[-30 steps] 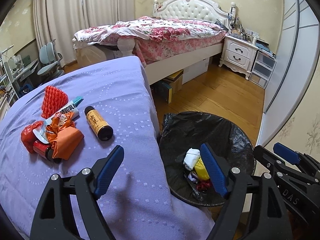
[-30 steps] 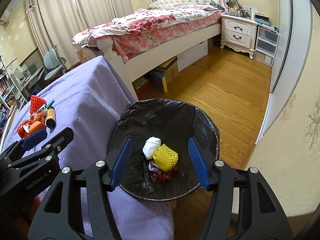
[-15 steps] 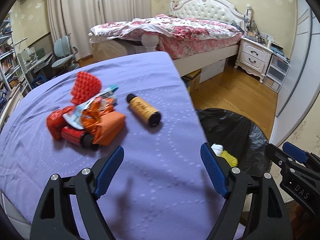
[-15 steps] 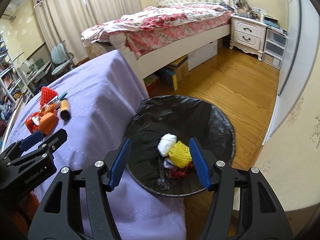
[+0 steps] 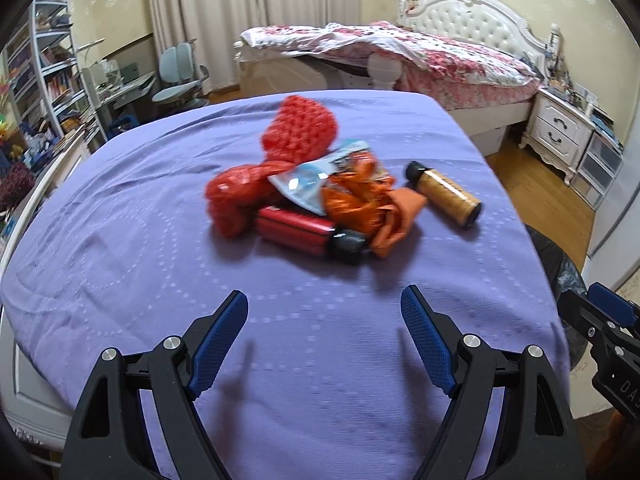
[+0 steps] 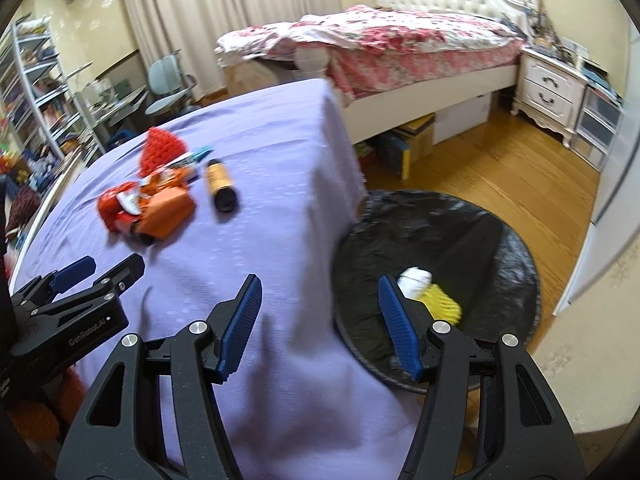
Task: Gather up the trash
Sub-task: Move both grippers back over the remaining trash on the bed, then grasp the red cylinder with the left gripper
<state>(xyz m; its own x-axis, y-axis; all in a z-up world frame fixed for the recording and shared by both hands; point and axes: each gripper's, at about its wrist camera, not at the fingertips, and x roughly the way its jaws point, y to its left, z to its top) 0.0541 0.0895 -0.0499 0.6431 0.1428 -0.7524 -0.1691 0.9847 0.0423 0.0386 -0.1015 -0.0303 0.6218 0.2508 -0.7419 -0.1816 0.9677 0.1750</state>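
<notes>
Reach-for-next-item step, by my read: L gripper (image 5: pixel 323 334) hangs over the purple-covered table (image 5: pixel 120 240), jaws apart & empty, facing the trash pile (image 5: pixel 304 196) at mid-table: red foam net, red can, orange wrappers, w/ an amber bottle (image 5: pixel 444 194) just beside. Next move likely needs closing in on one piece. R gripper (image 6: pixel 320 320), also apart & empty, hovers by the black-lined bin (image 6: pixel 500 248) on the floor at the table's right.
</notes>
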